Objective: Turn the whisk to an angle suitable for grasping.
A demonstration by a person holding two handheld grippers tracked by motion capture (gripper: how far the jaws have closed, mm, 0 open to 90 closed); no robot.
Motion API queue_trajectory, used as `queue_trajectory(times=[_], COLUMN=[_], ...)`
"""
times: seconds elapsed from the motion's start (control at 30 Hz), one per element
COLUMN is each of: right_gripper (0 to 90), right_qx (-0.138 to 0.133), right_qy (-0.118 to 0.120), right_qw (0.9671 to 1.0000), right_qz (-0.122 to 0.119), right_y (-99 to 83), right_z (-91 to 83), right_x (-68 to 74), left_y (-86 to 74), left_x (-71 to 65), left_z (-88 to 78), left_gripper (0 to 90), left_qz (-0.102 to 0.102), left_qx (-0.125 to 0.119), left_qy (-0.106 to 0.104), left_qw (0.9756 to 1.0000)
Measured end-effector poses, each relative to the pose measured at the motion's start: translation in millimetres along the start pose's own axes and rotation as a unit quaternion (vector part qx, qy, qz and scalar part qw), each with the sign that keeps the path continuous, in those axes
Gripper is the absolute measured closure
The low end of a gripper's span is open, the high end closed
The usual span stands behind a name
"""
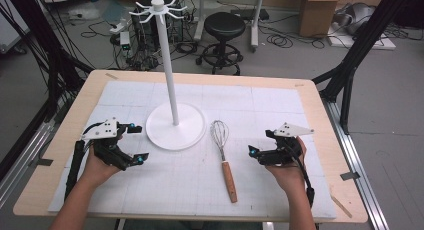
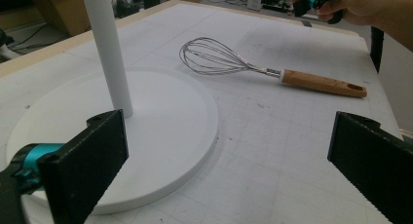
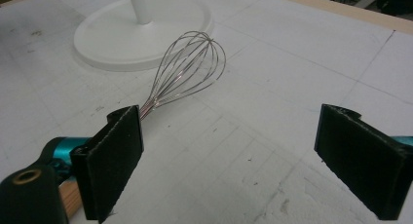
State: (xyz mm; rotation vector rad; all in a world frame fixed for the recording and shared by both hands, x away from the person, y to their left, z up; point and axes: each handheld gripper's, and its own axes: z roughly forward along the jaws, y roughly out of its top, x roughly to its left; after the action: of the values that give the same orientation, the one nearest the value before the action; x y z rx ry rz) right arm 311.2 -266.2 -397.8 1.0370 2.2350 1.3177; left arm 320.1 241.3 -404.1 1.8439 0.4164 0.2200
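On the white mat, going from left to right, the left tongs (image 1: 132,144) stand with jaws wide apart and nothing between them, just left of the round foot of the white hook stand (image 1: 175,126); the whisk (image 1: 224,157) lies flat between the two tongs, its wire head toward the stand's foot and its wooden handle toward the person; the right tongs (image 1: 256,151) sit just right of that handle, likewise spread and empty. Judging by this layout, the work looks to be hanging the whisk on the stand, and it is at its very start: nothing is gripped, the whisk is untouched on the mat, and the hooks at the top of the pole are bare. Reaching, clamping, lifting and hooking all appear to be left. The high view alone takes in the ring of hooks at the top of the pole and both hands at once. From the left gripper view, the whisk (image 2: 243,65) lies ahead and to the right of the pole (image 2: 109,48), and the hole in the handle's end shows. From the right gripper view, the wire head (image 3: 187,68) lies straight ahead, and the handle passes behind its left jaw, close beside it.
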Motion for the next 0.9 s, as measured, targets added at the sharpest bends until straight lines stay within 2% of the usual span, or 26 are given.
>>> queue_trajectory(times=[0.23, 0.53, 0.7, 0.9], right_gripper=[9.4, 9.4, 9.4, 9.4], right_qx=[0.0, 0.002, 0.004, 0.003], right_qy=[-0.001, 0.0, 0.001, 0.003], right_qw=[1.0, 1.0, 1.0, 0.9998], right_qz=[0.001, -0.003, -0.008, -0.019], right_y=[0.5, 4.1, 8.4, 13.9], right_z=[-0.5, -3.5, -4.8, -4.9], right_x=[0.8, 7.6, 14.0, 28.3], left_y=[-0.8, 1.3, 1.7, 2.3], left_x=[0.5, -0.1, -0.8, -1.2], left_z=[1.3, 1.2, 0.5, -0.3], left_gripper=[1.7, 1.7, 1.7, 1.7], left_qz=[0.003, 0.003, 0.006, 0.006], left_qx=[0.005, -0.003, -0.001, -0.005], left_qy=[0.0, -0.002, 0.0, 0.0], left_qw=[1.0, 1.0, 1.0, 1.0])
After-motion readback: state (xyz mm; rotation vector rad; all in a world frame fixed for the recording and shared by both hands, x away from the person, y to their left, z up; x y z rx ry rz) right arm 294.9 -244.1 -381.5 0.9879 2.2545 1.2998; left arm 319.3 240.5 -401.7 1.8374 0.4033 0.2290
